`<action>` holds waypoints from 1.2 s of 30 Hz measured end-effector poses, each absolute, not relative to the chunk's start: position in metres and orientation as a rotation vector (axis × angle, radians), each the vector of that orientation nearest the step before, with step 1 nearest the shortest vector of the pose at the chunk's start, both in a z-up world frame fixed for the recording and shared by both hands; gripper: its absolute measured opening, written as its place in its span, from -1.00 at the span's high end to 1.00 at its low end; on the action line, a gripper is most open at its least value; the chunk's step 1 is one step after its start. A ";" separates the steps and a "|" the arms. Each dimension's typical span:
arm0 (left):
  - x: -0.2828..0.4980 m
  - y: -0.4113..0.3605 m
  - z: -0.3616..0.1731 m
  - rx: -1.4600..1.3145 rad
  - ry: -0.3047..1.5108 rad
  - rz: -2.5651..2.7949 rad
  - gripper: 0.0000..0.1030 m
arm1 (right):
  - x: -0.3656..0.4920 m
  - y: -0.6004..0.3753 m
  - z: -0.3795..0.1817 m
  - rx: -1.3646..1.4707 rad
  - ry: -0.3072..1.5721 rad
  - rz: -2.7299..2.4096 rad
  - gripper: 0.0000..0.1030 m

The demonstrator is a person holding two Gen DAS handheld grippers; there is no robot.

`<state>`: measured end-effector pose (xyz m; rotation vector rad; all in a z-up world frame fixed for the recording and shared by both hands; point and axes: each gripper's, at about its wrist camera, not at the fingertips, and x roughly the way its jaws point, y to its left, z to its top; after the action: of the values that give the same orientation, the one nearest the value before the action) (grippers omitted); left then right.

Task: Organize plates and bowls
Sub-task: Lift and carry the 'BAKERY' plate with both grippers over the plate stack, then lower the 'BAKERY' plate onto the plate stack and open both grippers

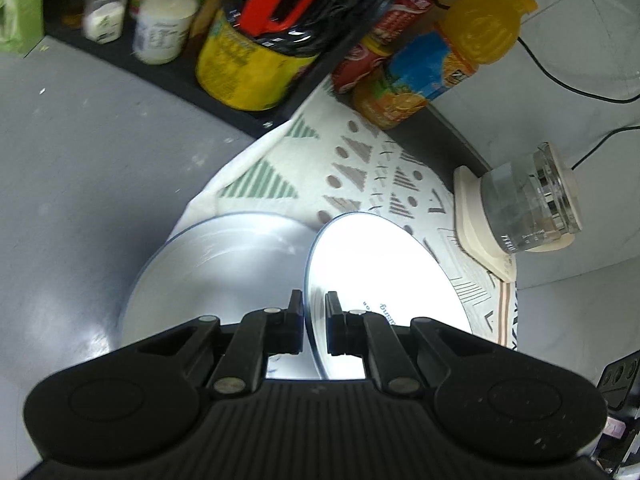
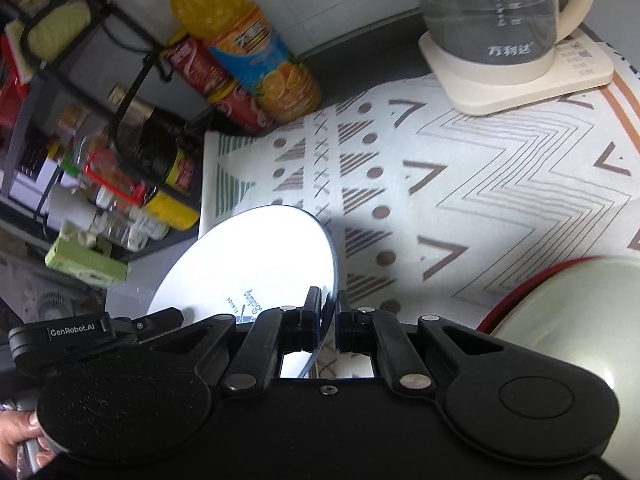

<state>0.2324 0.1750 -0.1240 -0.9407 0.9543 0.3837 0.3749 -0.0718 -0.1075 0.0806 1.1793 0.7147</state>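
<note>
In the left wrist view, the left claw (image 1: 314, 312) is gripping the near rim of a white plate (image 1: 384, 276), its two pads clenched on the edge so that the plate is standing out ahead of the claw and to the right, held above the patterned cloth (image 1: 360, 168). A second, greyer plate (image 1: 224, 272) is lying just left of the claw, partly under the held one, half on the cloth and half on the grey counter (image 1: 80, 160). Beyond are standing an orange juice bottle (image 1: 452, 56) and a glass kettle (image 1: 528, 208) on its cream base.

In the right wrist view, the right claw (image 2: 329, 312) is clamping the opposite edge of the same white plate (image 2: 248, 264), which here is stretching away to the left of the claw, with its printed lettering facing up. The left claw's black body (image 2: 96, 332) is showing at the plate's far left side, so both claws are sharing the load, one at each end of a line across the plate. A person's hand (image 2: 20, 436) is working the trigger at lower left. At lower right a pale bowl with a red rim (image 2: 568, 304) is sitting on the cloth, close to the right claw.

The plate is lying between the two claws, and the grey plate is nearer the left one, so stacking there would probably lead with the left hand.
</note>
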 end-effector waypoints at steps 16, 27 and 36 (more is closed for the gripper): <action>0.194 0.173 -0.152 -0.972 1.019 0.418 0.85 | 0.334 -0.057 -0.116 -0.061 1.151 0.758 0.86; 0.195 0.171 -0.165 -0.925 1.057 0.430 0.78 | 0.318 -0.056 -0.122 -0.106 1.124 0.737 0.86; 0.197 0.170 -0.168 -0.844 1.086 0.448 0.70 | 0.304 -0.049 -0.126 -0.149 1.104 0.718 0.85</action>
<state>0.1975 0.1698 -0.1684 -0.8443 1.0855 0.4482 0.3039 -0.0487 -0.1261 -0.1489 1.1042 0.7180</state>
